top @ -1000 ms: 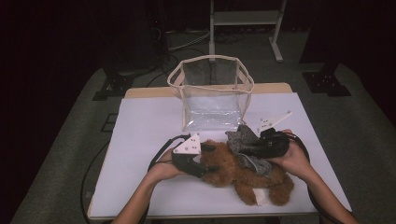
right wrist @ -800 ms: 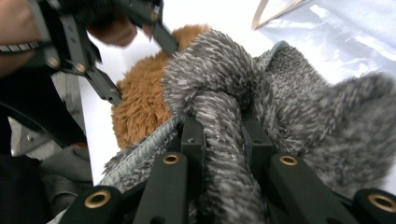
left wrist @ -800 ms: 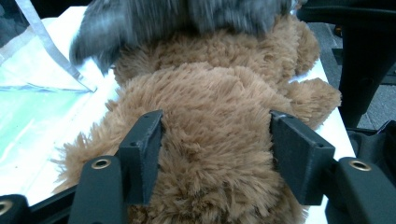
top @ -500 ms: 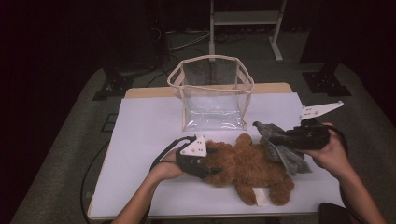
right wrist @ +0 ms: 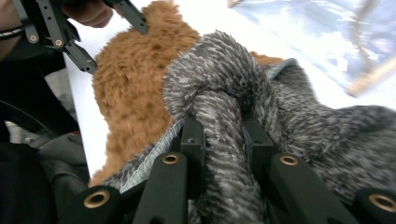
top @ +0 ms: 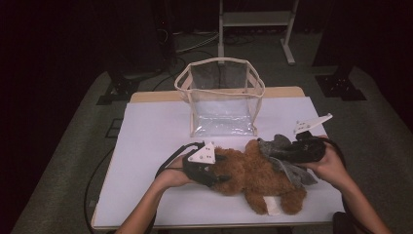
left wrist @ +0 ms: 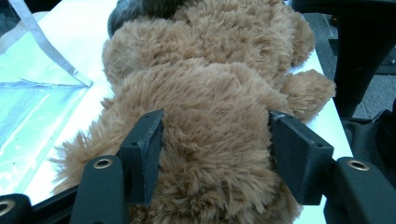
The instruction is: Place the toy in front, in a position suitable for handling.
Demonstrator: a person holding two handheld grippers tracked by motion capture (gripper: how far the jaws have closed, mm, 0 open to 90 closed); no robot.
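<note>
A brown teddy bear (top: pixel 258 176) lies on its side on the white table (top: pixel 156 126). My left gripper (top: pixel 226 168) has its jaws around the bear's left end. In the left gripper view its pads (left wrist: pixel 145 149) press into the bear's fur (left wrist: pixel 210 93); the jaws have just been opening slightly, with the bear still between them. A grey fuzzy garment (top: pixel 285 163) drapes over the bear's right part. My right gripper (top: pixel 286 152) is shut on a bunched fold of that grey garment (right wrist: pixel 224 93), as the right gripper view (right wrist: pixel 222 128) shows up close.
A clear plastic bag with a beige rim (top: pixel 221 97) stands open behind the bear at the table's middle. The table's front edge runs just below the bear's feet. Cables trail from both grippers. A metal stand (top: pixel 255 19) is on the floor beyond the table.
My right gripper pulled the grey garment out to the right, then came back a little to the left. The left gripper kept still on the bear.
</note>
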